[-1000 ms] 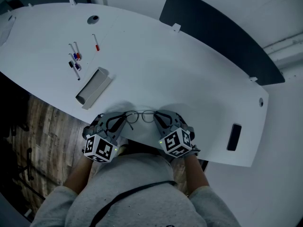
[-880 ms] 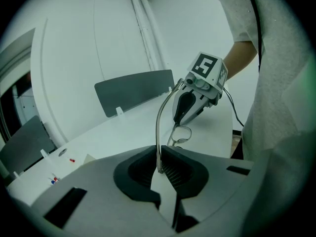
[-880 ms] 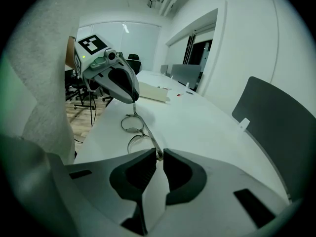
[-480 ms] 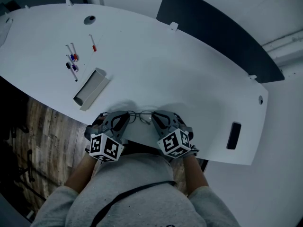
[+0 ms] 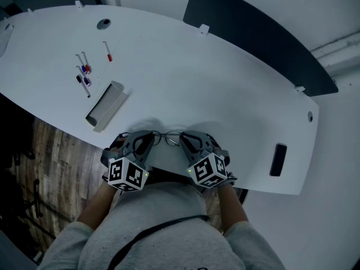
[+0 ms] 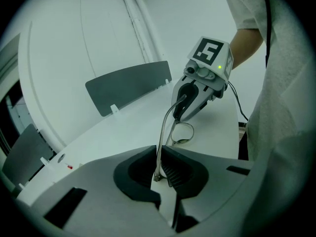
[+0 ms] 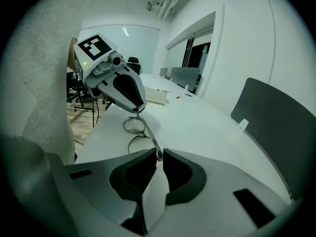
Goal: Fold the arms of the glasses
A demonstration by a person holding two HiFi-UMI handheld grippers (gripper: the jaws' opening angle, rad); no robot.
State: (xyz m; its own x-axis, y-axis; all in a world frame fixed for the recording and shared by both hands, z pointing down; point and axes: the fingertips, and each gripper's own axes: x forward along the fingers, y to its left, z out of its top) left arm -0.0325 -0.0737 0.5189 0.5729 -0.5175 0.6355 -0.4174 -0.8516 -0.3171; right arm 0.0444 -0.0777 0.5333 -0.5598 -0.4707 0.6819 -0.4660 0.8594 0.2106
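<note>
**Both claws clamped on the glasses at the near edge of the desk.**

The left claw (image 6: 159,156) has its jaws closed on a thin metal arm (image 6: 164,127) of the glasses (image 5: 167,136); the arm runs from between the pads toward the right claw (image 7: 159,154). The right claw's jaws pinch the frame end at the hinge, with both lenses just ahead of its tips, low over the desk (image 5: 197,83). It cannot be seen whether the lenses touch the desk. The glasses span the gap between the two claw tips. Well ahead of the left claw, to its left, lie a grey tray (image 5: 106,106) and several markers (image 5: 84,72).
</note>
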